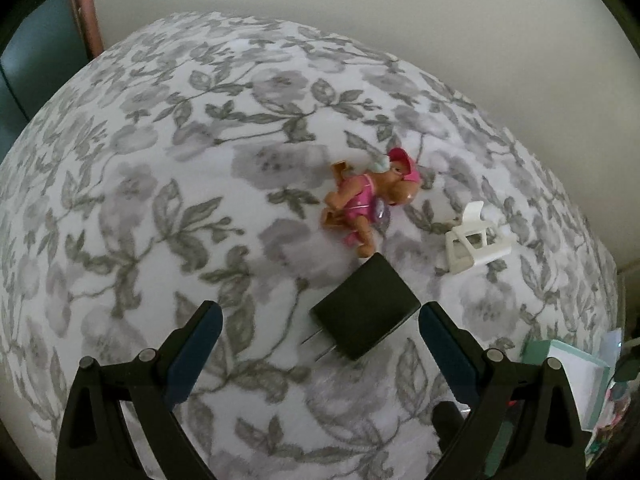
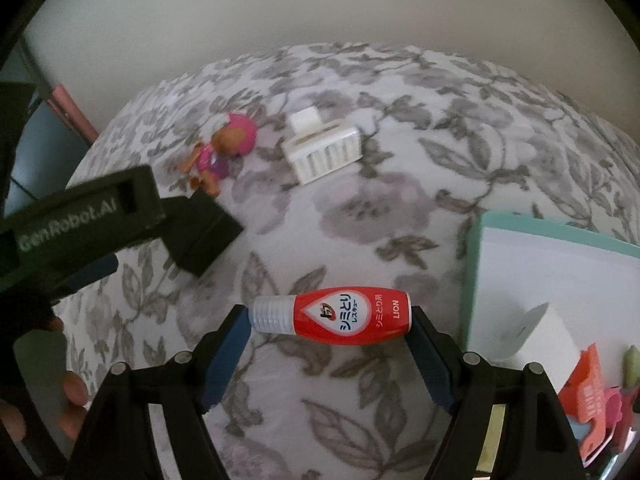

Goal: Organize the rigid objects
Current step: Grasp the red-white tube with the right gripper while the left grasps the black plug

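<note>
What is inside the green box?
Inside the green box you can see a white liner, a white card, an orange clip and some pink and pale green bits. Its far right part runs off the picture, so anything there is hidden.

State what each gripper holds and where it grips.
The right gripper holds a small red bottle lengthwise, one finger on its white cap, the other on its base. The left gripper is open, holding nothing; a black charger lies between its fingers.

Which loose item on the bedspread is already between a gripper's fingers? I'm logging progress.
The red stain-remover bottle, lying sideways, spans the right gripper fingers end to end. The black charger, toy dog and white clip lie ungripped.
</note>
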The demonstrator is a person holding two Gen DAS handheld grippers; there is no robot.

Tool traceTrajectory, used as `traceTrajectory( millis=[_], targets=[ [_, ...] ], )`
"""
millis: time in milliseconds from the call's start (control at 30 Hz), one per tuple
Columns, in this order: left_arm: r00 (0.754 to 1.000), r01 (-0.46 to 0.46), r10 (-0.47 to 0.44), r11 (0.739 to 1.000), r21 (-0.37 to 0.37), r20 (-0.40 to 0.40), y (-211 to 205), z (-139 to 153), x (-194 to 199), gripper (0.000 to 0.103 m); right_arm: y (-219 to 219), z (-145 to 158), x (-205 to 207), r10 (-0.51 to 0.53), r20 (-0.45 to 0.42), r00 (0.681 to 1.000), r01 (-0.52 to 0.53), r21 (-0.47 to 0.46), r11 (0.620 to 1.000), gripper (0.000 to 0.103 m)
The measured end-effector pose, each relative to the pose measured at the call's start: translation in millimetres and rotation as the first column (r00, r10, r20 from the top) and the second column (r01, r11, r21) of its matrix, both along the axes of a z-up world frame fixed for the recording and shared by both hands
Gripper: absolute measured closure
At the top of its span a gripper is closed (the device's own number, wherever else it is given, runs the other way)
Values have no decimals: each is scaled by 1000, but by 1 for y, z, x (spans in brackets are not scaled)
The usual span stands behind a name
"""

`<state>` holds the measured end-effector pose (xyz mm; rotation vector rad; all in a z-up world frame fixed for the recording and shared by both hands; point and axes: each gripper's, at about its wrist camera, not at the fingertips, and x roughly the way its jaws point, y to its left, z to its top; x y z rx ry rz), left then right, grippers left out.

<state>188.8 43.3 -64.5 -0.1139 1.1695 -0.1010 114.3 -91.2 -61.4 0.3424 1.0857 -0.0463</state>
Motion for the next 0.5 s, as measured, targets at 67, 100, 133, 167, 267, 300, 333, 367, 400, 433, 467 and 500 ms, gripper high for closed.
traceTrajectory(
  millis=[67, 100, 133, 167, 267, 300, 333, 367, 400, 433, 467, 500],
  targets=[
    [1000, 14, -14, 1000, -3, -2, -4, -4, 4, 5, -4, 0, 1, -6, 5, 1000, 6, 11, 1000, 22],
    [1000, 20, -20, 1000, -6, -2, -6, -5, 5, 5, -5, 0, 2, -7, 9, 1000, 6, 21, 1000, 22],
    [1000, 23, -23, 1000, -9, -2, -7, -7, 6, 5, -5, 1, 4, -7, 9, 1000, 7, 23, 1000, 22],
    [1000, 24, -24, 1000, -11, -3, -8, -8, 8, 5, -6, 0, 5, -5, 10, 1000, 5, 20, 1000, 22],
    [1000, 30, -30, 1000, -5, -7, -10, -14, 12, 5, -4, -1, 8, 8, 10, 1000, -8, 0, 1000, 22],
    [1000, 30, -30, 1000, -2, -8, -11, -15, 13, 5, -4, -1, 8, 12, 10, 1000, -12, -3, 1000, 22],
    [1000, 29, -29, 1000, -2, -10, -12, -17, 15, 5, -4, -1, 8, 14, 10, 1000, -14, -4, 1000, 23],
    [1000, 28, -28, 1000, -6, -10, -12, -18, 15, 5, -4, -2, 9, 15, 10, 1000, -15, -3, 1000, 23],
    [1000, 29, -29, 999, -13, -9, -11, -19, 16, 6, -4, -2, 9, 15, 10, 1000, -15, -2, 1000, 22],
    [999, 33, -33, 999, -20, -10, -11, -19, 16, 13, -4, -2, 9, 16, 11, 1000, -16, -3, 1000, 22],
    [999, 43, -43, 999, -34, -11, -12, -19, 16, 24, -3, -2, 10, 16, 10, 1000, -16, -5, 1000, 23],
    [998, 54, -55, 997, -50, -15, -13, -19, 16, 30, -3, -2, 10, 17, 10, 1000, -17, -6, 1000, 23]
  ],
)
